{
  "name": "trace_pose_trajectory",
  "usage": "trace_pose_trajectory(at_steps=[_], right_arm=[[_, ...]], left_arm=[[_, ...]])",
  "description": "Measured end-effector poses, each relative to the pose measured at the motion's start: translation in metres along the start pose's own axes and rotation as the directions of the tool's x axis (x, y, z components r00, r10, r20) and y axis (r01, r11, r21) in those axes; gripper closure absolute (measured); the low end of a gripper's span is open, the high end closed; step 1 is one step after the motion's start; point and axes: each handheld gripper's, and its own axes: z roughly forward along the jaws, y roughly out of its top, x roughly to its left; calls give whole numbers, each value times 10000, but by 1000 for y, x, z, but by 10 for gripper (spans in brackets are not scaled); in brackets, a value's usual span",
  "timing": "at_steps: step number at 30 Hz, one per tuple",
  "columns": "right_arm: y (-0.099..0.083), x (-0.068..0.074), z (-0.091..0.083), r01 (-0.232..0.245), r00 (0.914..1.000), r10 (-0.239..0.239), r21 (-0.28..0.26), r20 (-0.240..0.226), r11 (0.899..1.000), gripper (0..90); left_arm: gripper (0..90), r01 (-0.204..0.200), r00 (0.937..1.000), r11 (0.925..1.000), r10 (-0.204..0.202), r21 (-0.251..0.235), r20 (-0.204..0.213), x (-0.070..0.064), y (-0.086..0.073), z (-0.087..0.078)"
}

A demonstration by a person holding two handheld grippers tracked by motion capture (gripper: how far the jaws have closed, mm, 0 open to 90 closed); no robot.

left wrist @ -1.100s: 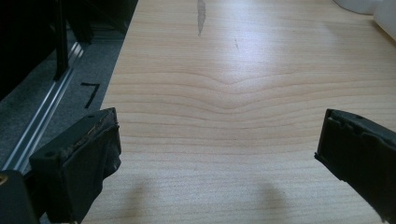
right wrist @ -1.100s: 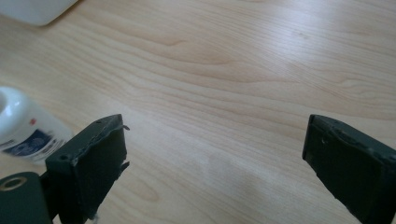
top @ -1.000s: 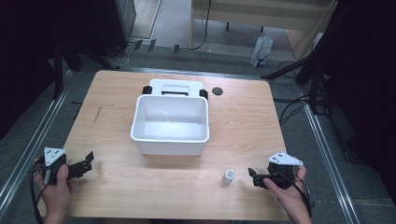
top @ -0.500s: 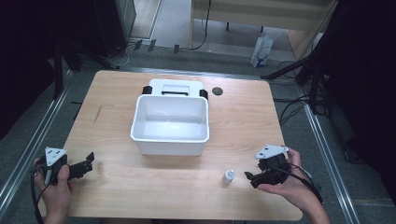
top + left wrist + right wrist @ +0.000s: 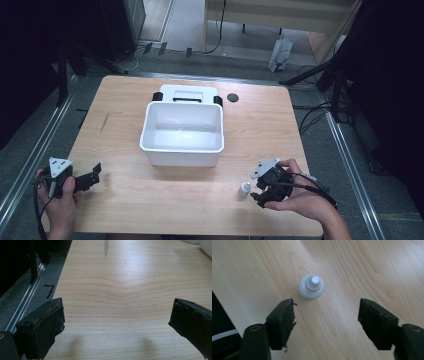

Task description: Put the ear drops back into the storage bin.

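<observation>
1. High view: the small white bottle [image 5: 244,189] stands upright on the wooden table [image 5: 300,130], near its front edge, just beside the right gripper [image 5: 258,192].
2. Right gripper view: jaws spread wide, the bottle [image 5: 311,286] ahead of them, apparently untouched, slightly blurred.
3. Left gripper [image 5: 94,176] rests at the front-left corner, jaws apart over bare wood.
4. A white bin [image 5: 182,152] sits mid-table.

No text, label, brand, number or sign can be read anywhere: the small white bottle [image 5: 244,189], the white bin [image 5: 181,133] and the tabletop [image 5: 150,195] show no legible writing.
</observation>
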Motion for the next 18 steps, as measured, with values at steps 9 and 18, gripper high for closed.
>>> trace_pose_trajectory(at_steps=[9, 18], right_arm=[[22, 2, 9, 562, 9966, -520, 655, -643, 9963, 520], [37, 5, 19, 992, 9922, -866, 1472, -896, 9841, 653]], left_arm=[[4, 47, 10000, 10000, -47, 3, 49, 1, 0, 0], [4, 80, 10000, 9999, -80, 118, 38, 1, 1, 1]])
